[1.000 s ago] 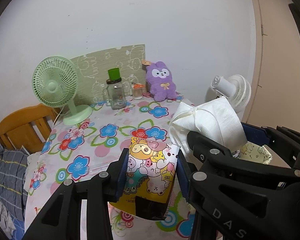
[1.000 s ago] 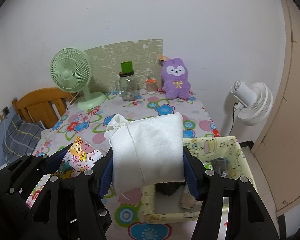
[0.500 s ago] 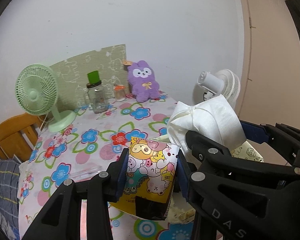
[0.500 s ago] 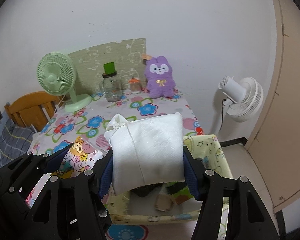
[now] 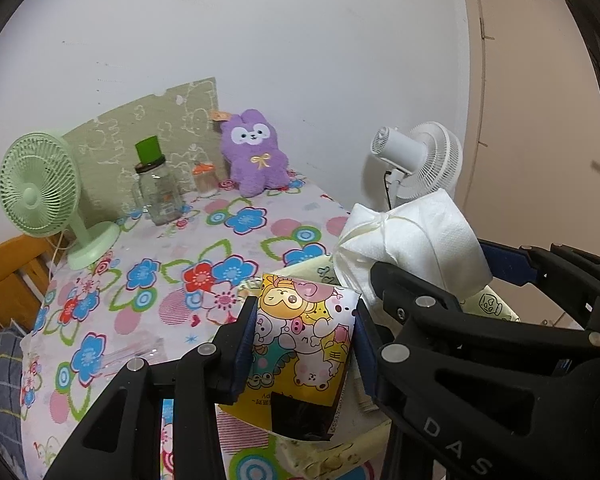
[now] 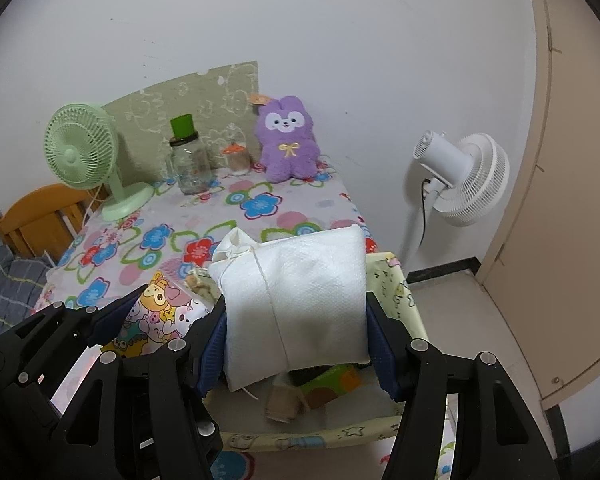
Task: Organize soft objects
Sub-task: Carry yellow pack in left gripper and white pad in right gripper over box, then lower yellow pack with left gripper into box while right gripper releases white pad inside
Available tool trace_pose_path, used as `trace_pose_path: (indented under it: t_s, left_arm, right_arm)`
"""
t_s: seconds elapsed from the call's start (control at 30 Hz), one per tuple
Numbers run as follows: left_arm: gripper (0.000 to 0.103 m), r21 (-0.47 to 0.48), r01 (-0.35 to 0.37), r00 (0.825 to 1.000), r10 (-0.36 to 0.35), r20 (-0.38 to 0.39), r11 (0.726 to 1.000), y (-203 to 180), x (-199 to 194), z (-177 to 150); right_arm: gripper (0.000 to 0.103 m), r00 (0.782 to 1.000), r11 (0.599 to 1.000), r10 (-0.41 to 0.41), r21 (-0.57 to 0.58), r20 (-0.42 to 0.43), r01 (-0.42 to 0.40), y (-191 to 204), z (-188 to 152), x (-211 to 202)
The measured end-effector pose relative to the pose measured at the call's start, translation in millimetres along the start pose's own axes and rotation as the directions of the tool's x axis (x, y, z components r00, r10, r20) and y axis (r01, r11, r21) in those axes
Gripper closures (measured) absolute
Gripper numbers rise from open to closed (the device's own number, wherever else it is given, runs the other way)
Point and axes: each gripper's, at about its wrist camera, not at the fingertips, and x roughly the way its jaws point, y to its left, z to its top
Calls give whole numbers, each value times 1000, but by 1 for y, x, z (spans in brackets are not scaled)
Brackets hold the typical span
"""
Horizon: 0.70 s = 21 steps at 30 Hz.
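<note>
My left gripper (image 5: pixel 304 332) is shut on a cartoon-printed soft pack (image 5: pixel 300 340), its blue pads pressing both sides. My right gripper (image 6: pixel 296 320) is shut on a white pillow-like bundle (image 6: pixel 300 300) tied with string. Both packs hang over a pale yellow fabric bin (image 6: pixel 400 280) at the table's right edge. In the left wrist view the white bundle (image 5: pixel 416 240) and right gripper sit just to the right of my pack. The cartoon pack (image 6: pixel 160 316) shows at lower left of the right wrist view. Several items lie in the bin.
A flowered tablecloth (image 5: pixel 220 248) covers the table. At the back stand a green desk fan (image 5: pixel 40 196), a glass jar with green lid (image 5: pixel 156 188), a small orange-capped jar (image 5: pixel 204 178) and a purple plush rabbit (image 5: pixel 256 160). A white floor fan (image 6: pixel 460 176) stands to the right, a wooden chair (image 6: pixel 36 220) to the left.
Both grippers have carried their packs rightward and slightly down, from above the tablecloth to above the yellow bin. Neither grip has altered.
</note>
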Motion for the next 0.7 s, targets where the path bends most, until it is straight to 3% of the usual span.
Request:
trace_pose_path:
  t_s: [0.37,0.5,0.7]
  left_arm:
    - [53,24,42,996,-40,-74,999,-10,30,-4]
    - [30,38,46,994,-42,-105,998,-12,37,-6]
    - [22,52,37,993,-31,-111,998,-10,40,-6]
  right_arm:
    - [39,998,999,-25,29,-58,27,-16,-9,22]
    - [39,997,999,-40,33,-70,42,-20,-11,27]
    - [39,996,999,-32,42,-87,36,-22,-9,37]
